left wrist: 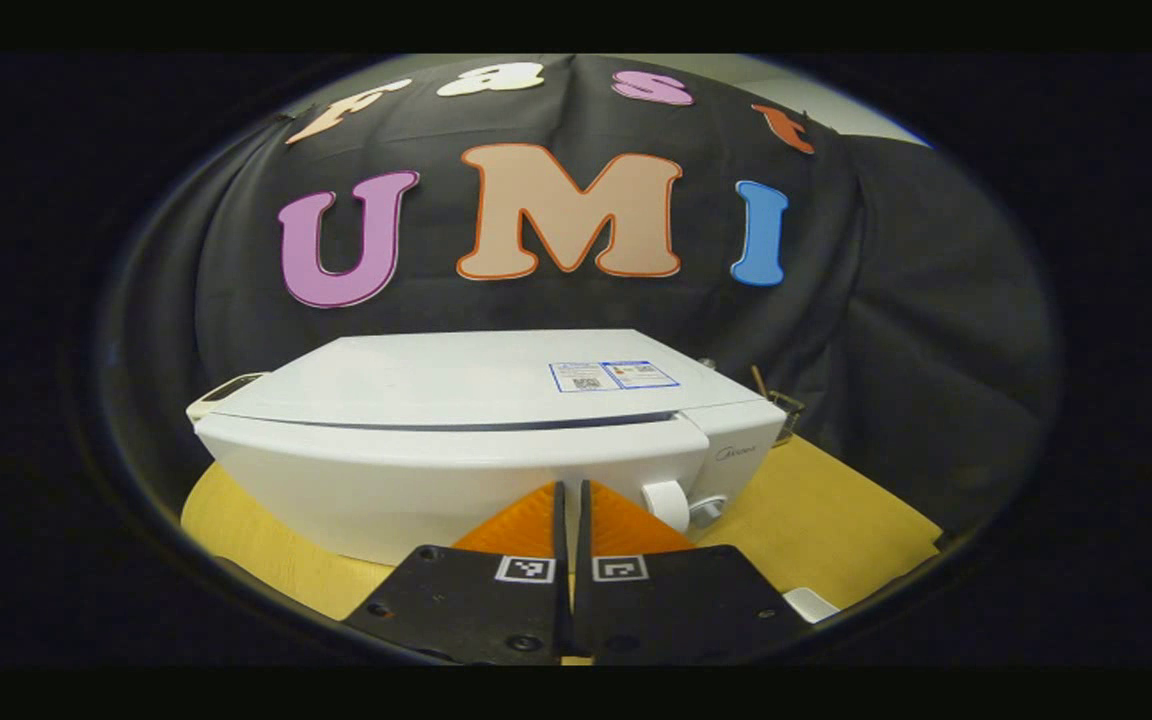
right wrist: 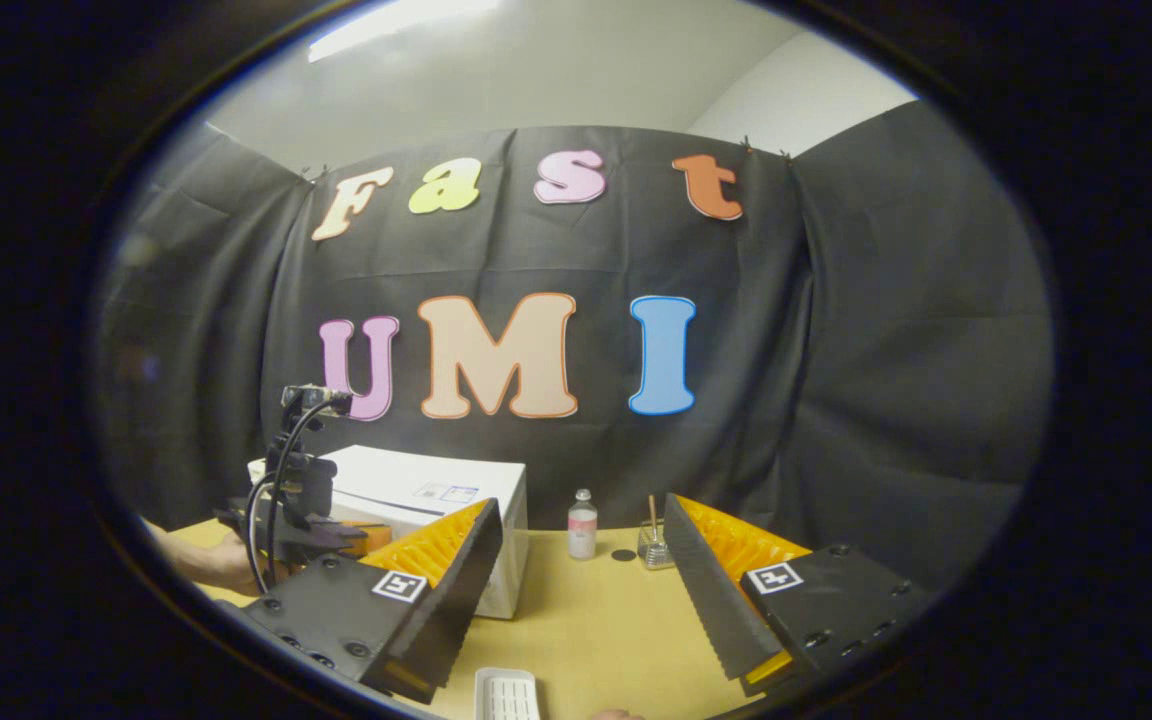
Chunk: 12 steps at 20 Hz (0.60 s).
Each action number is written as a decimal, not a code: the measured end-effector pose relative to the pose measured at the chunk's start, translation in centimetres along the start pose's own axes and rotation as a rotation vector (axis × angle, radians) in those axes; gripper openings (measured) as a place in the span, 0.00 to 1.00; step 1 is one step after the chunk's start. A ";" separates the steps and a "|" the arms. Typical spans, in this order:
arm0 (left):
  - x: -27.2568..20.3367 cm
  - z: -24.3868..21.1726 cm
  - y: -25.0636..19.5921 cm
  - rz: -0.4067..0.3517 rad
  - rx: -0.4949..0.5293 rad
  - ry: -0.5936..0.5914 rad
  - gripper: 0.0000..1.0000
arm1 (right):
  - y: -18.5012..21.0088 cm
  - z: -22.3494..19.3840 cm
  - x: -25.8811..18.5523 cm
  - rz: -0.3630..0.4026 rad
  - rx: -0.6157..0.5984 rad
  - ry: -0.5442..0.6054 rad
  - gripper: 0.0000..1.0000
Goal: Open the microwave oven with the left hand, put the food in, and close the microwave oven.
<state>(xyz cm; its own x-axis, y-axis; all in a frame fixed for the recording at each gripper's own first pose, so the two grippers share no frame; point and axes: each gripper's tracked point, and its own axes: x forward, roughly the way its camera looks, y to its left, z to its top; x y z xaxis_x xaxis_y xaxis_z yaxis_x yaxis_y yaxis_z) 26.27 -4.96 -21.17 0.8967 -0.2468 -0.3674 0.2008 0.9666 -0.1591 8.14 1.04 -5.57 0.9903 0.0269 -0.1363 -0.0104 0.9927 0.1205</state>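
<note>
Left gripper view: left gripper (left wrist: 572, 500) has its two fingers pressed together, tips almost touching, nothing between them, pointed at the lower front of the white microwave oven (left wrist: 476, 440) and very close to it. Microwave sits on the yellow-tan table (left wrist: 836, 510), door looks closed, two white knobs (left wrist: 681, 505) at the lower right of its front, a sticker on top near the right side. A small white thing (left wrist: 813, 603) lies on the table at bottom right, can't tell what. Right gripper view: right gripper (right wrist: 581, 560) fingers spread wide, nothing between them, hovering above the table. Microwave oven is at the left, behind the near finger. The other gripper, held by a hand (right wrist: 221, 560), is in front of the microwave. Small clear bottle (right wrist: 582, 525) and a glass jar with sticks (right wrist: 653, 540) stand mid-table right of the microwave. White ridged tray (right wrist: 507, 694) at the bottom edge, contents not readable.
</note>
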 end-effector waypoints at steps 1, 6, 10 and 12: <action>0.2 0.2 -0.2 -0.004 -0.005 -0.007 0.02 | -0.1 0.1 0.0 -0.002 0.004 0.000 0.92; 0.6 -0.1 -0.9 -0.012 -0.030 0.002 0.00 | 0.0 -0.2 0.6 0.004 0.012 0.009 0.99; 1.2 -0.3 -0.7 -0.010 -0.037 0.012 0.00 | -0.6 -0.1 0.6 -0.003 0.012 0.009 0.92; 1.3 -0.3 -1.1 -0.011 -0.045 0.013 0.00 | -1.0 -0.1 0.7 -0.014 0.008 0.008 0.92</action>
<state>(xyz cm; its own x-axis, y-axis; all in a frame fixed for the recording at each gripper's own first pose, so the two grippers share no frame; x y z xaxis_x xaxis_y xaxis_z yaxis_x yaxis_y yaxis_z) 27.13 -6.34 -21.78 0.8894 -0.2586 -0.3770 0.1926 0.9598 -0.2041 8.80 0.05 -5.92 0.9891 0.0142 -0.1462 0.0043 0.9920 0.1259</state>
